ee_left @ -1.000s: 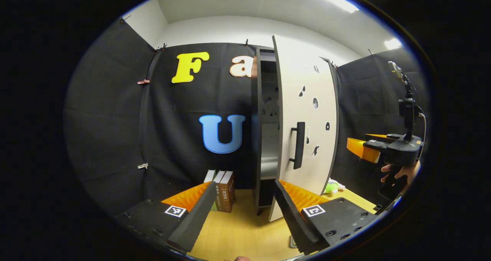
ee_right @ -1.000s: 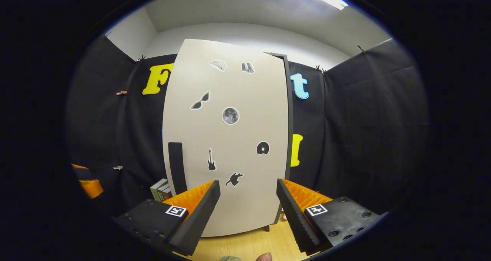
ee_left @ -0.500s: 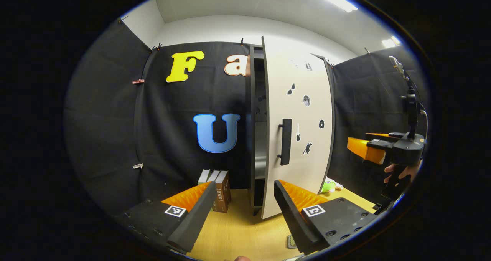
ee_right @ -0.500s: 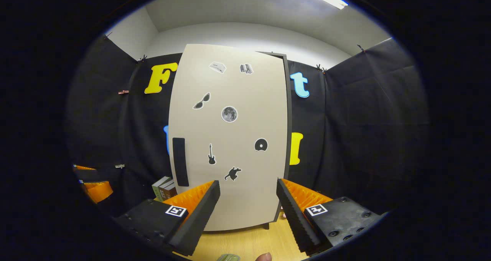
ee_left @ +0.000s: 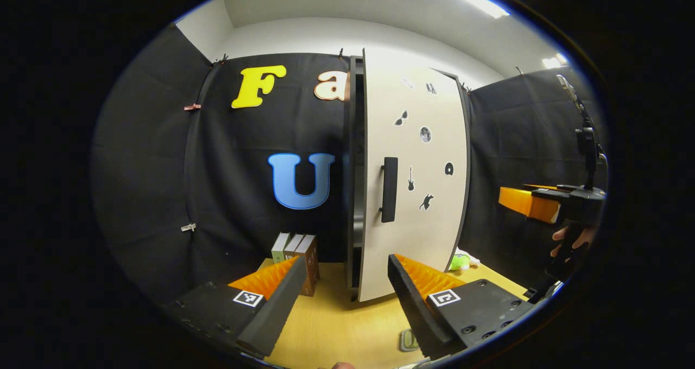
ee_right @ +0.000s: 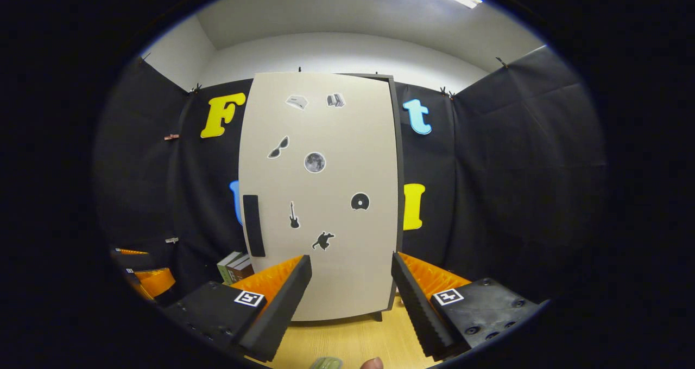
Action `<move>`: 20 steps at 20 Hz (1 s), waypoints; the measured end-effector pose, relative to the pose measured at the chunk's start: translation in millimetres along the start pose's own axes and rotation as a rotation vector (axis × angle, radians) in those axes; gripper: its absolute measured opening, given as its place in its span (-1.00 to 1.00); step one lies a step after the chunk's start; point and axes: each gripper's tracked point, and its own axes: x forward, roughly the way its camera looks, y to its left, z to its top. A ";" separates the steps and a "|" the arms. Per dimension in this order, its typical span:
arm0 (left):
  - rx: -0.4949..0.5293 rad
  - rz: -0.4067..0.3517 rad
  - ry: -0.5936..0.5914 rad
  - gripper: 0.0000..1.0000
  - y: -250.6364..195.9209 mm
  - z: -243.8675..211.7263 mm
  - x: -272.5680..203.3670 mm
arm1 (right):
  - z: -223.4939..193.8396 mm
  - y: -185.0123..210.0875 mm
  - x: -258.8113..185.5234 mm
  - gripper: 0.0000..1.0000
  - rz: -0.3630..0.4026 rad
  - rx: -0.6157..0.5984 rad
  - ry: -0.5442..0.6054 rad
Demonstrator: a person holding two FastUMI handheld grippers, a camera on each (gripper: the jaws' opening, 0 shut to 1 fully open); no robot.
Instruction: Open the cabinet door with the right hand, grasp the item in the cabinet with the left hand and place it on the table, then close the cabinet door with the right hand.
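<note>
Right gripper view: cabinet door (ee_right: 326, 195) ahead

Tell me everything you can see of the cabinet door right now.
The cabinet door is a tall, pale beige panel with a matte look, standing upright on a dark-framed cabinet. It bears a black vertical bar handle near its free edge and small stickers: sunglasses, moon, guitar, disc. It is nearly shut; the left gripper view shows a narrow gap. Nothing touches it.
</note>
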 end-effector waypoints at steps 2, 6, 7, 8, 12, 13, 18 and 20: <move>0.008 -0.001 -0.001 0.89 1.8 1.1 -1.2 | -1.6 -3.5 -0.2 0.93 -0.008 -0.010 -0.002; 0.003 -0.006 -0.008 0.89 4.0 3.0 0.8 | -2.0 -7.4 -1.6 0.93 -0.022 -0.022 -0.013; 0.000 -0.008 -0.006 0.89 4.4 1.6 1.7 | -2.8 -7.4 -0.5 0.93 -0.024 -0.024 -0.011; -0.001 -0.009 -0.005 0.89 4.5 1.3 2.0 | -3.4 -6.8 -0.6 0.93 -0.022 -0.023 -0.009; -0.007 -0.011 -0.003 0.89 4.8 -0.2 2.1 | -4.1 -8.0 -0.8 0.93 -0.028 -0.033 -0.016; -0.007 -0.009 0.000 0.89 5.9 -1.5 1.6 | -5.0 -7.0 0.5 0.93 -0.026 -0.036 -0.018; 0.007 0.006 0.004 0.89 12.2 -2.3 2.0 | -13.4 1.5 5.6 0.93 -0.006 -0.025 -0.005; -0.001 0.010 0.005 0.89 12.2 -2.7 2.2 | -14.9 3.7 6.4 0.93 0.006 -0.028 -0.004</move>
